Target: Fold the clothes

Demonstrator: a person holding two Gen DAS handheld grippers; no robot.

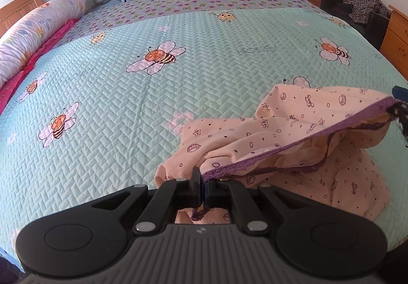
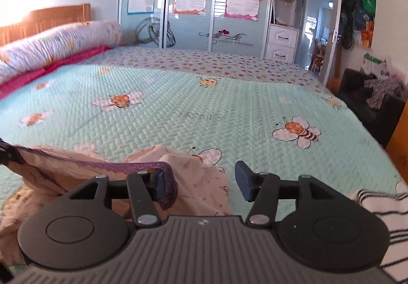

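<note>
A peach garment (image 1: 280,131) with small prints and a purple lace waistband (image 1: 293,146) lies bunched on the mint bee quilt (image 1: 153,95). My left gripper (image 1: 202,178) is shut on one end of that waistband, which runs taut up to the right edge of the view. In the right wrist view the garment (image 2: 63,169) spreads to the left, and the waistband (image 2: 142,165) drapes over the left finger (image 2: 159,184) of my right gripper (image 2: 201,176). The right gripper's jaws stand apart and the right pad (image 2: 244,180) touches nothing.
A rolled duvet (image 1: 38,36) and a pink blanket line the headboard side. Striped black-and-white fabric (image 2: 382,217) lies at the near right. A black chair with clothes (image 1: 357,11) and a wooden cabinet (image 1: 397,36) stand past the bed's right edge. A mirrored wardrobe (image 2: 191,16) stands behind.
</note>
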